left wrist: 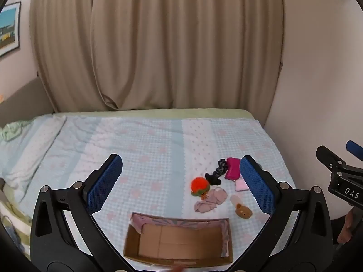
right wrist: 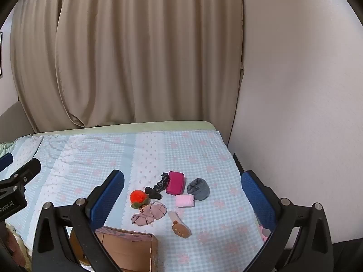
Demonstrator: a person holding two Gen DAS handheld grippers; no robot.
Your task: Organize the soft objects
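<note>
Left tongs (left wrist: 181, 181): spread wide, nothing between the pads, hovering above the bed.
Cardboard box (left wrist: 179, 240): open, nearest edge of the bed (right wrist: 90, 158).
Soft objects, beyond the box, left to right: orange pompom (right wrist: 138, 197); mauve cloth (right wrist: 149, 214); black scrunchie (right wrist: 158, 187); brown plush (right wrist: 180, 227); magenta pouch (right wrist: 175, 183); pink sponge (right wrist: 185, 200); grey sock (right wrist: 199, 189).
Right tongs (right wrist: 181, 195): spread wide, empty.

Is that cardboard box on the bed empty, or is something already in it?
Empty, as far as shown: the cardboard box shows only its bare brown floor in the left wrist view.
</note>
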